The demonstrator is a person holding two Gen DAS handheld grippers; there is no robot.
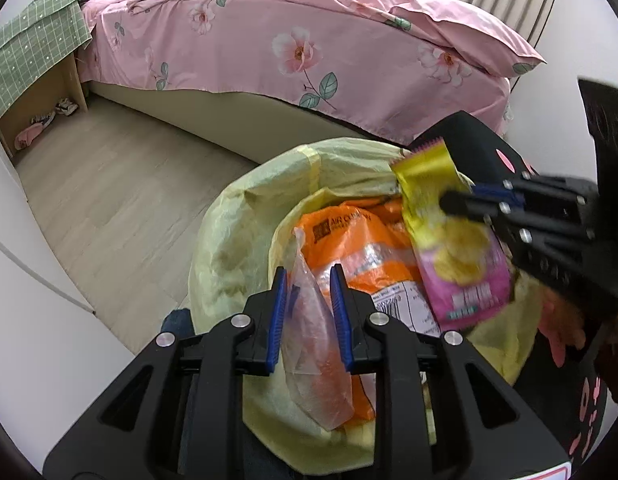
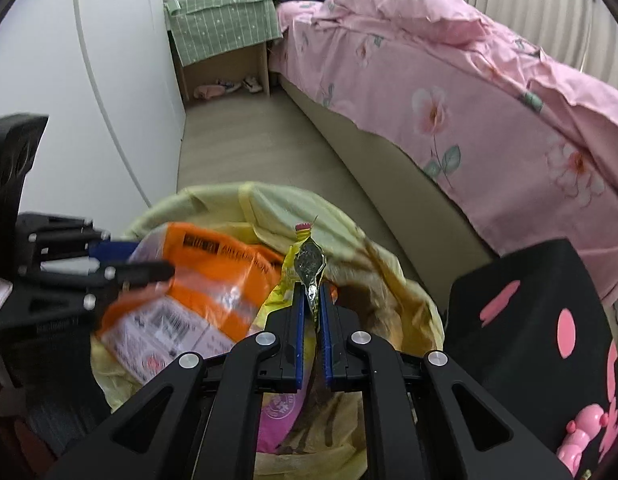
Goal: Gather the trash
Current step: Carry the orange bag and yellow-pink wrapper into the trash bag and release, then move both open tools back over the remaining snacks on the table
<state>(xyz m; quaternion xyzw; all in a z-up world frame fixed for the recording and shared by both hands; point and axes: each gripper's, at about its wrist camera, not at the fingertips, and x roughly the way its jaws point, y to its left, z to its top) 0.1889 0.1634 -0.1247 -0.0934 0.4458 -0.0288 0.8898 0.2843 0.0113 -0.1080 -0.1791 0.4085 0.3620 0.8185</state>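
Observation:
A bin lined with a pale yellow bag (image 1: 237, 232) (image 2: 269, 204) stands on the floor beside the bed. My left gripper (image 1: 309, 280) is over its mouth, shut on an orange and clear plastic bag (image 1: 313, 320) (image 2: 213, 276) that hangs into the bin. My right gripper (image 2: 311, 296) is shut on a yellow and pink snack wrapper (image 2: 309, 264) (image 1: 449, 236) and holds it edge-on above the bin. In the left wrist view the right gripper (image 1: 461, 204) comes in from the right. In the right wrist view the left gripper (image 2: 149, 264) comes in from the left.
A bed with a pink floral duvet (image 1: 309, 40) (image 2: 469, 100) runs along the far side. A nightstand under a green checked cloth (image 1: 33, 52) (image 2: 225, 20) stands by a white wall (image 2: 89, 80). A black stool with pink spots (image 2: 549, 320) is right of the bin. Wood floor (image 1: 121, 184) lies between.

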